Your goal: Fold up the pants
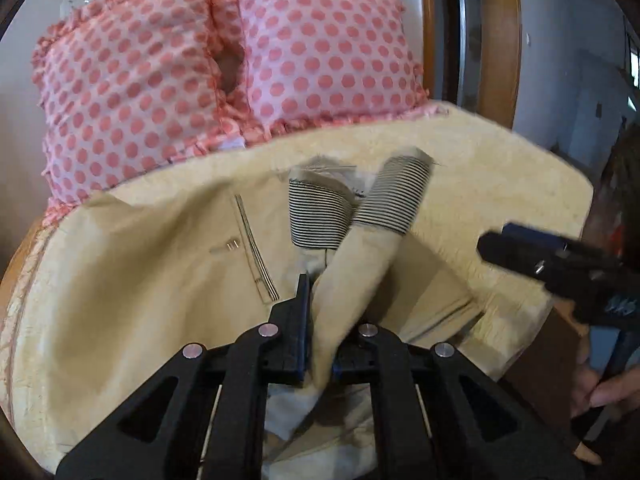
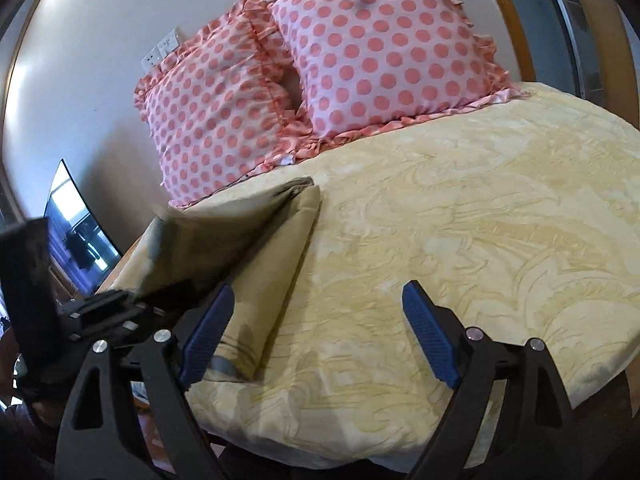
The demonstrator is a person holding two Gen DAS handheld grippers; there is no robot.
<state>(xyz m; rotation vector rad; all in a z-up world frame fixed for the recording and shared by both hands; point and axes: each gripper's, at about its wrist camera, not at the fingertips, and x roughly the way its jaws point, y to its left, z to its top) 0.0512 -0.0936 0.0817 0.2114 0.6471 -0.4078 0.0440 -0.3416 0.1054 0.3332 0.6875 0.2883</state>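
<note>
Beige pants [image 1: 160,280] with striped cuff linings [image 1: 320,216] lie on a cream bedspread [image 1: 500,184]. My left gripper [image 1: 320,332] is shut on a fold of the pants' fabric, which rises between its fingers toward a striped cuff [image 1: 400,196]. My right gripper [image 2: 316,332] is open and empty, hovering above the bedspread [image 2: 460,220] just right of the folded pants [image 2: 248,256]. It also shows in the left wrist view [image 1: 560,268] at the right, above the bed's edge. The left gripper's body [image 2: 100,312] shows at the left of the right wrist view.
Two pink polka-dot pillows [image 1: 224,64] lean against the wall at the head of the bed [image 2: 320,80]. A wooden door frame [image 1: 496,40] stands to the right. A dark screen [image 2: 76,236] stands left of the bed. A hand [image 1: 612,392] holds the right gripper.
</note>
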